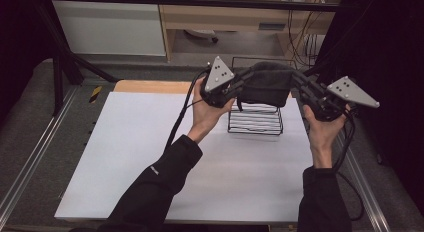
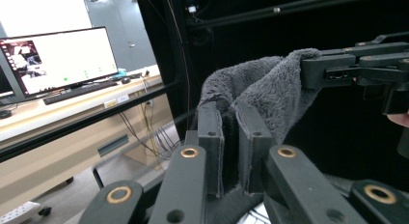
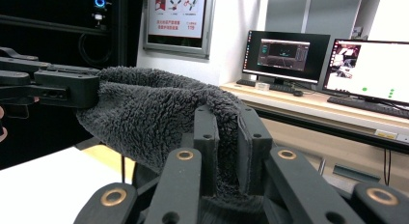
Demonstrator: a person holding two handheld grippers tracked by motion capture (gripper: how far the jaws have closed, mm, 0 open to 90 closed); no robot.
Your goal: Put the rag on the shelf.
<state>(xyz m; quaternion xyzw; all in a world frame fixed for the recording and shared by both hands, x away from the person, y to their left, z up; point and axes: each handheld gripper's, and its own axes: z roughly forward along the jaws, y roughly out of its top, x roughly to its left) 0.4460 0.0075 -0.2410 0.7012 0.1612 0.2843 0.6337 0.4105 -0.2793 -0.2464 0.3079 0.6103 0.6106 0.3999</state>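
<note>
A dark grey fluffy towel [image 1: 267, 82] hangs stretched between my two grippers, above a black wire basket [image 1: 255, 123] on the white table top. My left gripper [image 1: 239, 86] is shut on the towel's left end, my right gripper [image 1: 298, 84] on its right end. In the left gripper view the towel [image 2: 260, 96] is pinched between my jaws, and the other gripper [image 2: 308, 69] clamps its far corner. The right gripper view has the towel [image 3: 154, 113] caught between its jaws too, with the other gripper [image 3: 94, 91] holding the far end at the left.
The white sheet [image 1: 140, 157] covers most of the table, with a wooden strip [image 1: 150, 86] along its far edge. Metal rails [image 1: 30, 157] run down both sides. A black frame post [image 1: 57, 77] stands at the far left. Desks with monitors [image 3: 366, 69] lie beyond.
</note>
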